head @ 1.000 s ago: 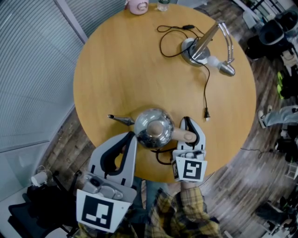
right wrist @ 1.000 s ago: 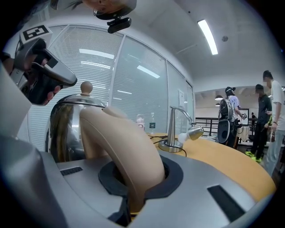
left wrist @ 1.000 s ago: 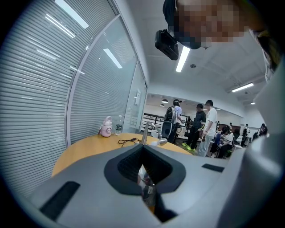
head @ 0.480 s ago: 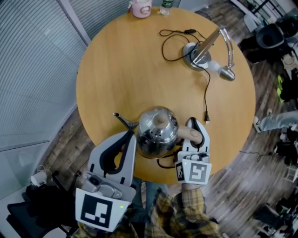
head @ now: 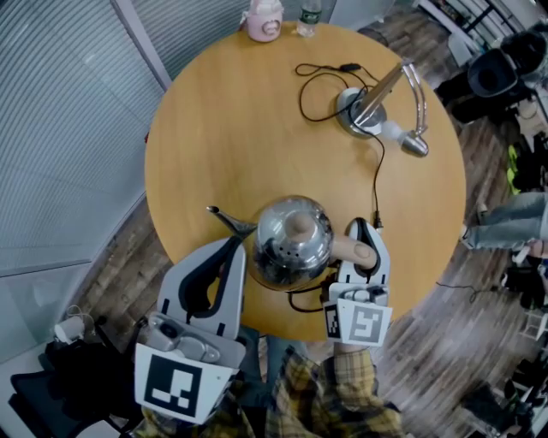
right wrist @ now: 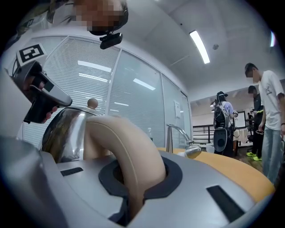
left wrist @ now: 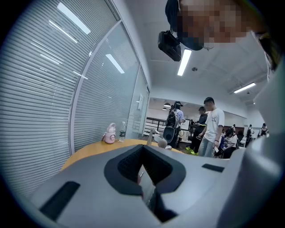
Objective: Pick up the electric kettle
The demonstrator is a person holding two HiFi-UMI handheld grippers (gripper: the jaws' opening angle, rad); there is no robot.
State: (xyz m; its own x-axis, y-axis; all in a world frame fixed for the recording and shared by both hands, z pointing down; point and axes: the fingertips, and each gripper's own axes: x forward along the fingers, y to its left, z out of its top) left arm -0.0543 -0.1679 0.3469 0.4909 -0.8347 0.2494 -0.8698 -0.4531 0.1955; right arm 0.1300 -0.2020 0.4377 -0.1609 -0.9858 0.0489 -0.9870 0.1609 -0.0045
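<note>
The electric kettle [head: 291, 244] is a shiny steel pot with a thin spout [head: 224, 219] pointing left and a beige curved handle [head: 351, 251]. It hangs above the near part of the round wooden table [head: 231, 128]. My right gripper [head: 364, 244] is shut on that handle; in the right gripper view the handle [right wrist: 129, 156] arches out from between the jaws, with the steel body [right wrist: 67, 133] to the left. My left gripper [head: 231, 248] sits just left of the kettle, not touching it. Its jaws [left wrist: 144, 178] are shut with nothing between them.
A chrome lamp-like stand [head: 368, 107] with a round base and a black cord and plug [head: 377, 205] stands at the far right of the table. A pink cup [head: 264, 21] and a bottle [head: 310, 13] are at the far edge. People stand in the background [left wrist: 211, 129].
The kettle has risen off the table in my right gripper and looks larger and closer. My left gripper has barely shifted beside it.
</note>
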